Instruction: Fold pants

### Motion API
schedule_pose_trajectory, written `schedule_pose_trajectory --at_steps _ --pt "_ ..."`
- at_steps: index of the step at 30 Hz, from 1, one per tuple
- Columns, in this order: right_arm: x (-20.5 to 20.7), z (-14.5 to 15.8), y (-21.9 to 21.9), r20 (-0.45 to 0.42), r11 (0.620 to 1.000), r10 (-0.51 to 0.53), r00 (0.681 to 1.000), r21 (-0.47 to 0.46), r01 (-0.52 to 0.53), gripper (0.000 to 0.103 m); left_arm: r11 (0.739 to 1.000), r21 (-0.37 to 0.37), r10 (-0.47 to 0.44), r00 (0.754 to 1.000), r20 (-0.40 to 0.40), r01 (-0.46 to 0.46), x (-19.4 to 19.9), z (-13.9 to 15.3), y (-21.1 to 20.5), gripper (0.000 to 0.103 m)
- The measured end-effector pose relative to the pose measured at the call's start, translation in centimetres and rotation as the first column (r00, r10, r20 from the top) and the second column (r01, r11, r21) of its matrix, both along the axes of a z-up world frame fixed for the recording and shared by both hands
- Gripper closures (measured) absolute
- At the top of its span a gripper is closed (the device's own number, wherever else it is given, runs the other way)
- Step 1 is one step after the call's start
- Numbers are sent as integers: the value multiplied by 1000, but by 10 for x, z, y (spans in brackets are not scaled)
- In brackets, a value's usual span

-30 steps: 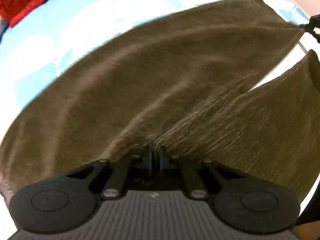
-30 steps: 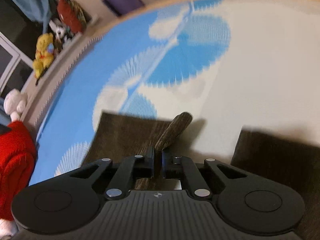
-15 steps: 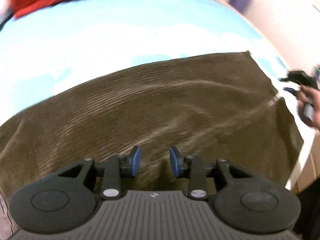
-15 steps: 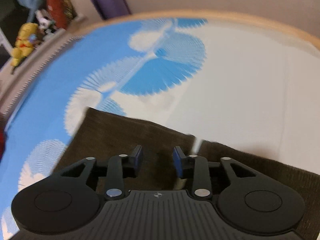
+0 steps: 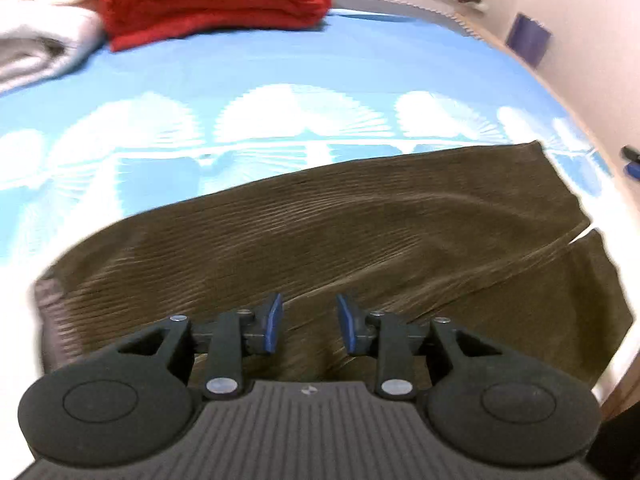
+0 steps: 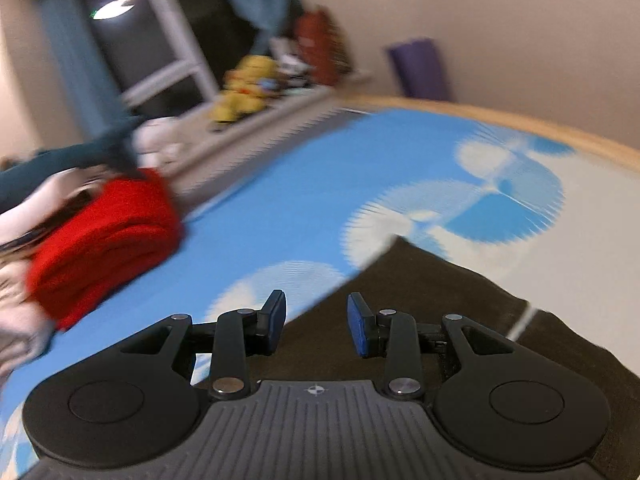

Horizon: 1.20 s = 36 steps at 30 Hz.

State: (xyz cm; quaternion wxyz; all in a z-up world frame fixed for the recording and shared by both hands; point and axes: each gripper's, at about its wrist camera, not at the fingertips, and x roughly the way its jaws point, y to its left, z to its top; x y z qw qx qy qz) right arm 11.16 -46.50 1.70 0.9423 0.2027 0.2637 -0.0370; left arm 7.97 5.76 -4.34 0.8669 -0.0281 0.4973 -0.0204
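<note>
- The pants [image 5: 360, 232] lie flat on the bedsheet [image 5: 240, 80], stretched across the near side of the bed.
- Their 2 legs sit side by side, ends off to the right, with a thin gap between them.
- Left gripper [image 5: 308, 322] hangs right over the pants, jaws apart, nothing between them.
- Right gripper [image 6: 316, 328] is over the leg-end corner of the pants [image 6: 440, 300], jaws apart too.
- A folded blanket [image 5: 212, 0] sits on the far left of the sheet, a pale bundle [image 5: 40, 32] just left of it.
- Stuffed toys [image 6: 246, 88] line the ledge behind the bed.
</note>
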Motion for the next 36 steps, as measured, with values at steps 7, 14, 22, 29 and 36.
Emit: schedule_pose_trajectory --at_steps 7,14,22,29,36 --pt "-53 14 54 -126 931 307 943 -168 -325 52 991 131 13 999 -33 -8 -86 3 46 66" --pt "-85 7 92 -246 829 393 886 -324 -457 46 962 222 -93 957 -274 157 -133 -74 65 64" --pt "-100 -5 127 -277 658 448 850 -541 -524 45 978 180 -45 952 -302 103 -147 -84 96 50" --pt "-87 -2 126 -254 723 449 857 -460 -515 46 966 256 121 918 -377 -22 -138 -101 123 53" --pt "-77 -2 130 -213 754 433 876 -447 -481 46 976 180 163 961 -225 -124 -135 -68 134 53"
